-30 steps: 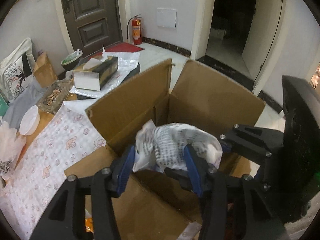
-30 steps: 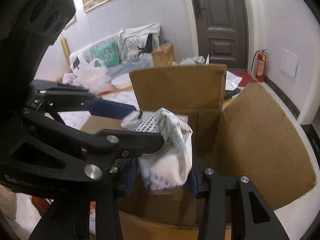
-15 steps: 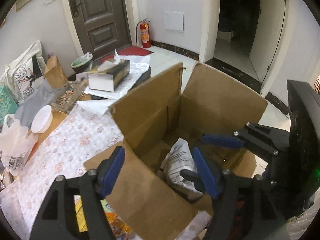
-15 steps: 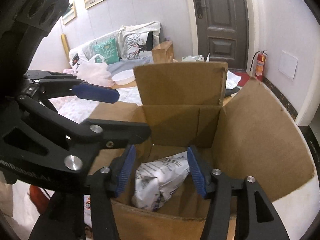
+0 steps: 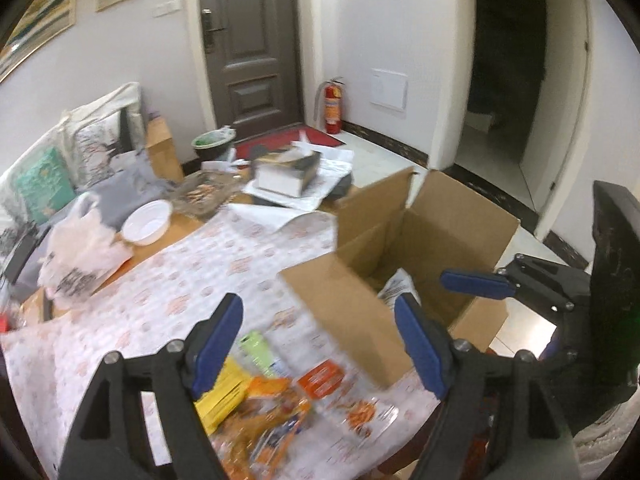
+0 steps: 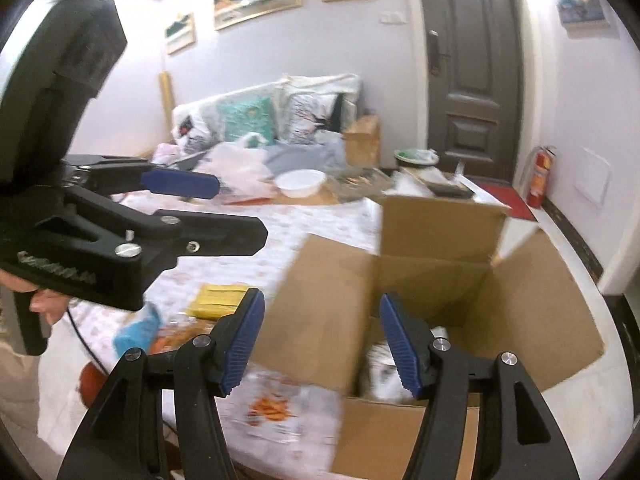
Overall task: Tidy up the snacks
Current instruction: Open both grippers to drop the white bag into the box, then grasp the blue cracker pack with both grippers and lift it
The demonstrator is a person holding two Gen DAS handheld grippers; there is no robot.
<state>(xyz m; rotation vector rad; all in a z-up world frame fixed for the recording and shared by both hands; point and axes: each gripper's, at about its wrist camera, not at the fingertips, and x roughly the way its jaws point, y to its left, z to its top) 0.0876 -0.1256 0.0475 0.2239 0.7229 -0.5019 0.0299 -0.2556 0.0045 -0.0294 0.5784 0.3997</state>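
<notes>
A person holds two black grippers with blue pads over a table [image 5: 100, 344] covered in a white cloth printed with small pink figures. The left gripper [image 5: 320, 340] has its fingers spread and still widening, with nothing between them; below it lie loose snacks [image 5: 264, 412]: orange packets, a yellow pack and a green one, all blurred. The right gripper [image 6: 322, 344] also has its fingers apart and opening, empty, hanging over the near edge of an open cardboard box [image 6: 532, 300].

The box stands at the table's edge with all four flaps up. Its near left flap [image 5: 344, 312] slants out between the left gripper and the box's inside. At the bottom of the box lies a white printed snack bag [image 6: 382, 372], partly hidden behind the right gripper's right finger; in the left view only its top corner [image 5: 398, 284] shows above the flap.

Farther back on the table stand a white bowl [image 5: 147, 223], a crumpled white plastic bag [image 5: 80, 252], a tray of small brown pieces [image 5: 202, 196] and a tissue box [image 5: 288, 172] lying on loose papers. Behind them, cushions [image 6: 246, 118] sit on a sofa. A dark door [image 5: 250, 40] and a red fire extinguisher [image 5: 331, 108] stand by the far wall. At the left of the right view, a hand [image 6: 44, 300] grips the left gripper's handle.
</notes>
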